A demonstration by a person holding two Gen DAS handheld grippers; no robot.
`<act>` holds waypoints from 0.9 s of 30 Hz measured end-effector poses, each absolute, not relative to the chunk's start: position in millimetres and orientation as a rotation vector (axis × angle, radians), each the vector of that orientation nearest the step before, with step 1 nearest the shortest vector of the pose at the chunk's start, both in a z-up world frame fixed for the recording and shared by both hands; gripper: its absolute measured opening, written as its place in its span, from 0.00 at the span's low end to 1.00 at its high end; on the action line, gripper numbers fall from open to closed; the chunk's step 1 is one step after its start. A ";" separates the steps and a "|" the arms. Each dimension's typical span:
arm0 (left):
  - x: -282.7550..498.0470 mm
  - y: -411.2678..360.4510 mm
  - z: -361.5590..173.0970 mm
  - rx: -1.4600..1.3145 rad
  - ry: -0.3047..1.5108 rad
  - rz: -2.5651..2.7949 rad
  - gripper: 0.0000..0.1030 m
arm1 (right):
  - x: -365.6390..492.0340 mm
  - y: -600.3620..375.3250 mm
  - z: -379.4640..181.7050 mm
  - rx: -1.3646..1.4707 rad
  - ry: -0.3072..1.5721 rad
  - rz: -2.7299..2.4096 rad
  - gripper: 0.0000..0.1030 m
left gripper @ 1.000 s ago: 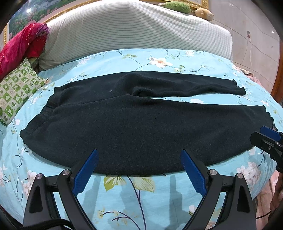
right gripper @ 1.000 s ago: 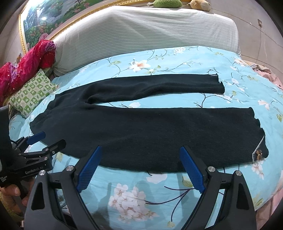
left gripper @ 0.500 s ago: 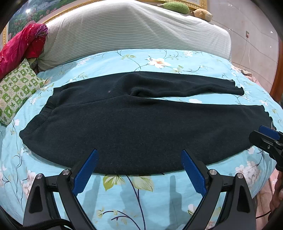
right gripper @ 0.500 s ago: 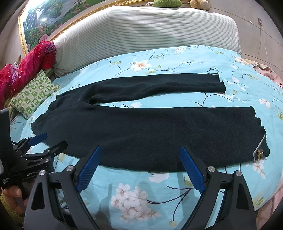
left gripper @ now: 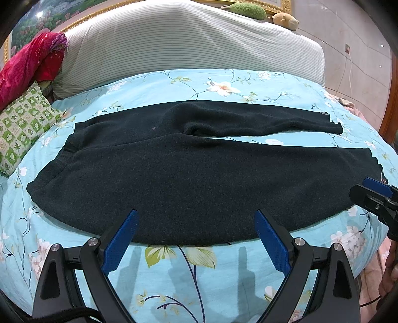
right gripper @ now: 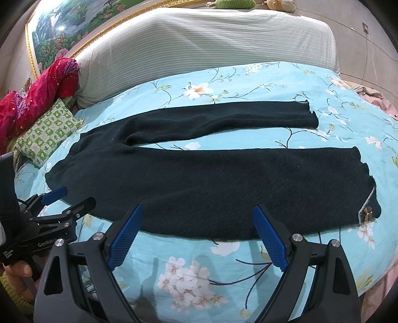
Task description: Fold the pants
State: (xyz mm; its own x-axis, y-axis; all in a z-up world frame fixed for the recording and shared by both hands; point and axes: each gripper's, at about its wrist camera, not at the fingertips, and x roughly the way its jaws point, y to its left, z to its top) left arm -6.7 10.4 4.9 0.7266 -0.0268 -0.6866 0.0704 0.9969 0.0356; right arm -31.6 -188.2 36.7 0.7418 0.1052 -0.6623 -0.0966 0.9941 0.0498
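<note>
Dark green-black fleece pants point(left gripper: 199, 174) lie flat on the floral blue bedspread, waistband to the left, both legs stretched to the right with a gap between them. They also show in the right wrist view point(right gripper: 211, 183). My left gripper point(left gripper: 196, 223) is open and empty, its tips at the pants' near edge around mid-length. My right gripper point(right gripper: 197, 221) is open and empty at the near edge of the front leg. Each gripper shows in the other's view: the right one point(left gripper: 373, 196) near the cuff, the left one point(right gripper: 67, 198) near the waistband.
A striped white bolster point(left gripper: 186, 47) lies across the bed's head. A green checked pillow point(left gripper: 22, 126) and red cloth point(left gripper: 27, 64) sit at the left. Stuffed toys point(left gripper: 248, 10) rest on the headboard. The bed edge drops off at the right point(right gripper: 373, 285).
Both grippers have drifted slightly; the pants lie as before. The jaws stay open.
</note>
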 end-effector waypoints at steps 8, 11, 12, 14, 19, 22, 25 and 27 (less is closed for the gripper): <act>-12.4 11.6 8.4 0.082 0.744 -0.063 0.92 | -28.9 -187.7 38.3 0.027 0.716 0.123 0.87; -14.5 15.9 9.7 0.070 0.746 -0.066 0.92 | -27.0 -183.9 39.8 0.030 0.717 0.141 0.87; -14.0 16.5 10.2 0.070 0.747 -0.068 0.92 | -28.3 -182.0 39.9 0.027 0.715 0.150 0.87; -13.0 16.9 10.6 0.079 0.748 -0.074 0.92 | -29.5 -180.6 39.6 0.018 0.719 0.160 0.87; -5.6 14.5 13.1 0.086 0.752 -0.111 0.92 | -27.9 -185.0 41.9 0.028 0.730 0.158 0.87; -1.2 12.9 12.8 0.091 0.753 -0.128 0.92 | -27.6 -188.2 44.6 0.025 0.731 0.153 0.87; 2.0 13.7 10.4 0.091 0.770 -0.158 0.92 | -23.2 -194.4 48.2 0.028 0.734 0.145 0.87; 4.9 13.8 9.3 0.096 0.781 -0.179 0.92 | -19.5 -201.7 50.9 0.061 0.739 0.145 0.87</act>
State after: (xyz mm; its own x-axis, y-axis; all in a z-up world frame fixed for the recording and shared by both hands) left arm 4.9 13.8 9.3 0.6958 -0.1252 -0.7072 0.1961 0.9804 0.0194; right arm -19.5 -201.7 50.9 0.7294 0.1533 -0.6666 -0.1102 0.9882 0.1066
